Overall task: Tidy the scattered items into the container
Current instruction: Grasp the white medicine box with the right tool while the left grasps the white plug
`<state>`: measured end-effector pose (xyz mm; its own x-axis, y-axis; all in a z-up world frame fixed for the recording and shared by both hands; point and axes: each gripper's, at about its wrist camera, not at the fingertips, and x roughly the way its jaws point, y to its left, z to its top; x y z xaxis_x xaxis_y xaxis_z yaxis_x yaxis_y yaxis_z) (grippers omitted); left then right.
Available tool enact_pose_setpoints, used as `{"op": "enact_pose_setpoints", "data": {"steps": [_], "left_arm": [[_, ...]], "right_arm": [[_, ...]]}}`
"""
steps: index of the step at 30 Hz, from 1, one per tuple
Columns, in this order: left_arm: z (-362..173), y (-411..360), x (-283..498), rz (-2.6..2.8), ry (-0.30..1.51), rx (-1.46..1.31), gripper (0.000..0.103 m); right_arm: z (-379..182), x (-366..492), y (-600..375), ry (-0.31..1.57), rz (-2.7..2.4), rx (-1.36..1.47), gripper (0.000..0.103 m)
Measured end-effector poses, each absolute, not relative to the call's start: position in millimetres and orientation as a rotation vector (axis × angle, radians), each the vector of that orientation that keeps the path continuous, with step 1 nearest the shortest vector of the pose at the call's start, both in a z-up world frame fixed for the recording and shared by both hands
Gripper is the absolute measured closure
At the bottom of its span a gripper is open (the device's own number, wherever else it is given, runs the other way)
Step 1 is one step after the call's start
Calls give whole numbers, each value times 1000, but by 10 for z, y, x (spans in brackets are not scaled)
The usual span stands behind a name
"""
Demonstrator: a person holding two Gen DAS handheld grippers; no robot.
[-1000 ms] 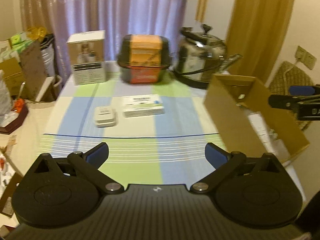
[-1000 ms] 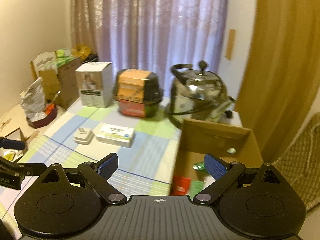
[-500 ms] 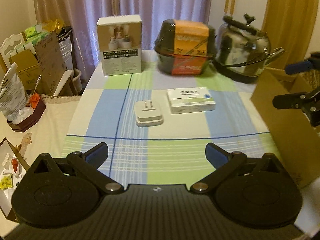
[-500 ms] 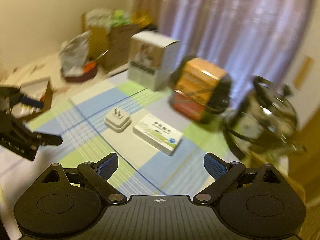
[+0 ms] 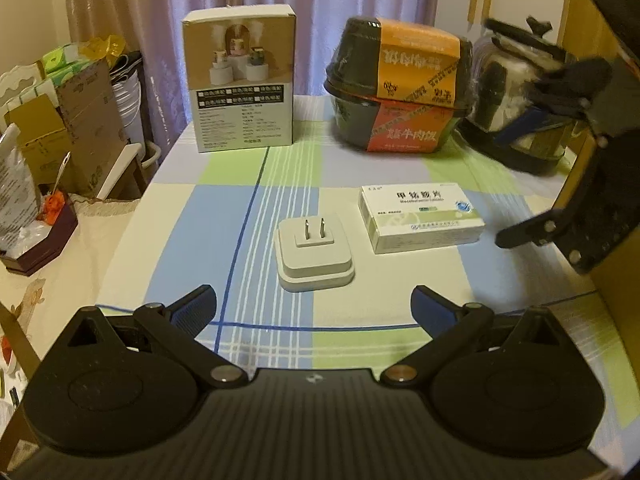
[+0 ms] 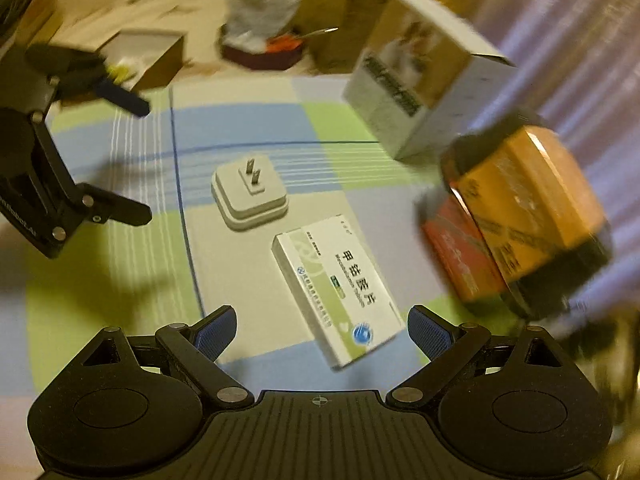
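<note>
Both tongs are spread wide and hold nothing. The left tongs (image 5: 314,306) hang low over the checked cloth of the bench (image 5: 256,216), facing the white plug adapter (image 5: 314,256), which lies prongs up just beside the white-and-green medicine box (image 5: 420,218) — the two are apart, not touching. The right tongs (image 6: 320,330) hover right above the near end of the medicine box. The cardboard container (image 5: 616,280) shows only as a brown wall at the bench's right edge.
</note>
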<state>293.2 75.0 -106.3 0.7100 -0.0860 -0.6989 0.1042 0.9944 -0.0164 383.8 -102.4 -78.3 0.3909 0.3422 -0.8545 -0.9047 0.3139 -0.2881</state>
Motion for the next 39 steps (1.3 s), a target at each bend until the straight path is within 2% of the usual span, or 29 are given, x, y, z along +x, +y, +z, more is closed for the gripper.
{"op": "enact_pose_setpoints", "data": {"steps": [5,16,17,18,19,30,39], "left_arm": [[-1174,755,3000,-107,771,49,1],[-1320,800,3046,-118,793,28,1],[-1329,794,3060,-121,794,28,1],[-1339,782,3080,-125,793,32,1],[-1349,765,3100,-131,791,40,1],[-1423,684,3320,-133,787,36,1],[-1514,648,3572,-99,803,19,2]], "right_arm": [[-976,4088,-893,773,1018,-1040,6],[-1338,4548,-552,886,1117,-1123,6],[-1367,4575,-532,900,1121,-1121,12],[-1397,4601,-514,918,1122,-1121,24],[-1420,4623,-501,933,1119,-1121,24],[-1398,4636,-689,1008,1038,-964,28],[-1277,4555,-1101,1172,661,-683,28]]}}
